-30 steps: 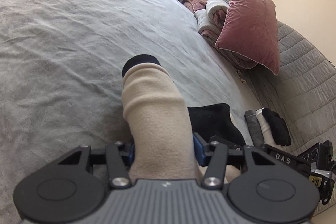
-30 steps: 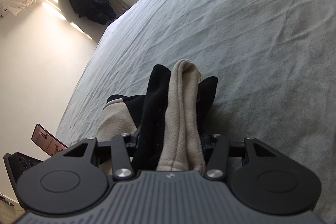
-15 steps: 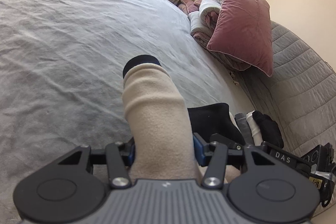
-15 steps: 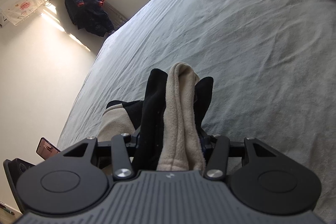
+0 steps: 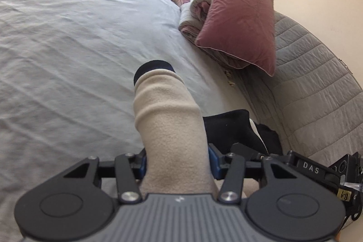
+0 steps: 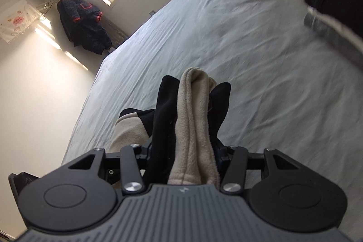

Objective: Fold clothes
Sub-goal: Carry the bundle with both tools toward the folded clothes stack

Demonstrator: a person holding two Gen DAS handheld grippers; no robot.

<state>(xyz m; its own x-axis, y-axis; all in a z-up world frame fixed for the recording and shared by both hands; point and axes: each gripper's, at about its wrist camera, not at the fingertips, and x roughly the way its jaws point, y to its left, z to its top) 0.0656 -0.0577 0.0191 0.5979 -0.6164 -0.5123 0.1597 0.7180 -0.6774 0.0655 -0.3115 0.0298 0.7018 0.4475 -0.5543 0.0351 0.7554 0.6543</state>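
Both tools are staying clenched on the fleece garment: the left tool is gripping a bunched beige section with a black edge, and the right tool is pinching stacked black and beige layers above the grey bed. Over the last second the pair is travelling across the bed, since the folded pile and pink pillow are now looming closer. The garment is probably being carried toward that pile for placement.
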